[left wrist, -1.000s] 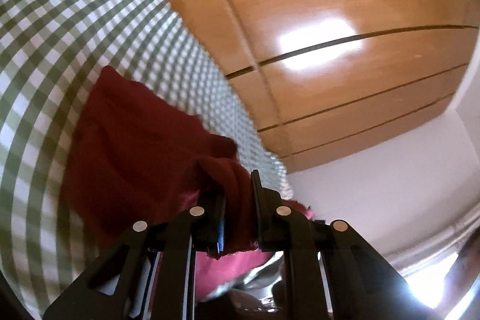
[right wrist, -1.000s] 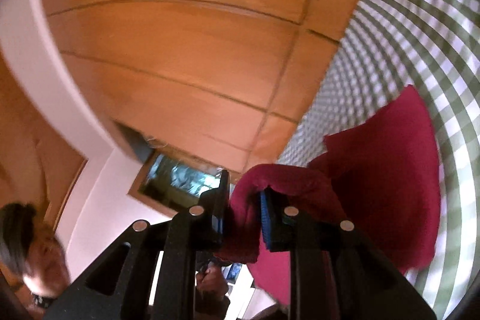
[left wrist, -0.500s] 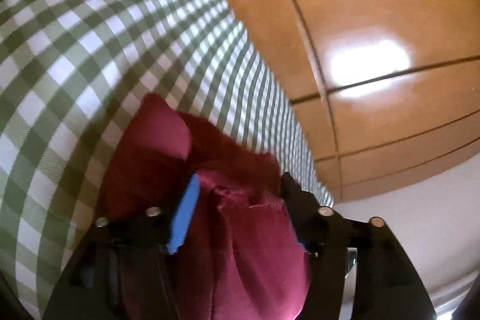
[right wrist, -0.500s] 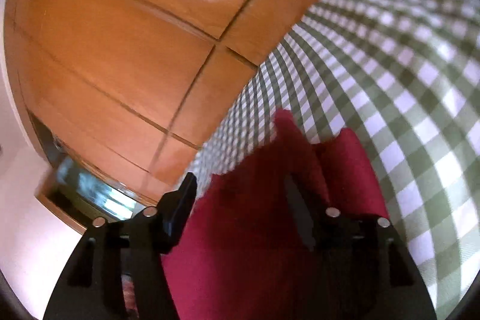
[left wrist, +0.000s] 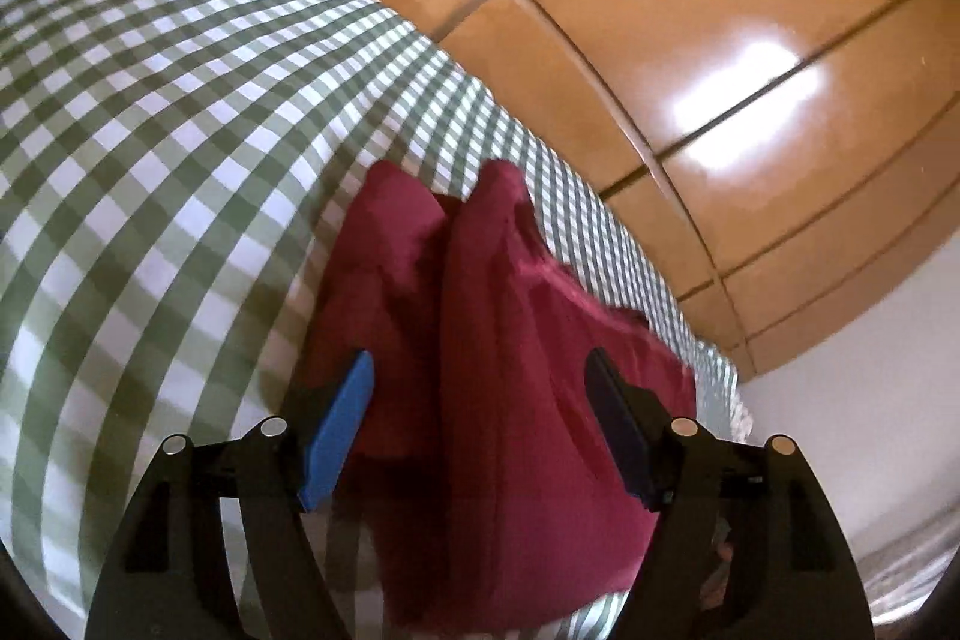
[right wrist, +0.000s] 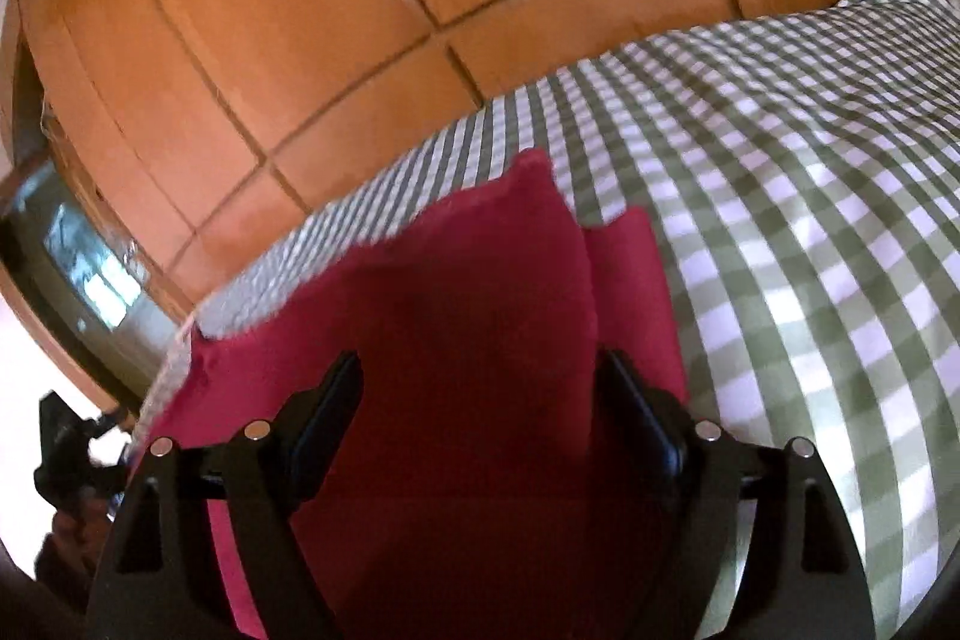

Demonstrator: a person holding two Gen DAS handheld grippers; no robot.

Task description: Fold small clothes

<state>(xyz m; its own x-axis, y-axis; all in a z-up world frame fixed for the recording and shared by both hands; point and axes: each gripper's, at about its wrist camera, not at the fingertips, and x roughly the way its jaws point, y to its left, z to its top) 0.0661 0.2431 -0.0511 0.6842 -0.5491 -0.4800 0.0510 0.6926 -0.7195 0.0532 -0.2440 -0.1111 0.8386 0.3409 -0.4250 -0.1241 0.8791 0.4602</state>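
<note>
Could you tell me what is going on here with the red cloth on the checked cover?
A person is folding a small dark red garment on a green and white checked cover, using one gripper in each hand. The left hand-held gripper and the right hand-held gripper are both opening. The garment lies between each pair of fingers, apparently released, with two layers overlapping on the cover.

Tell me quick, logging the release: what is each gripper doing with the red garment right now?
Left gripper: jaws opening, red garment lies between them, not pinched.
Right gripper: jaws opening, the garment lies between them, not pinched.
</note>
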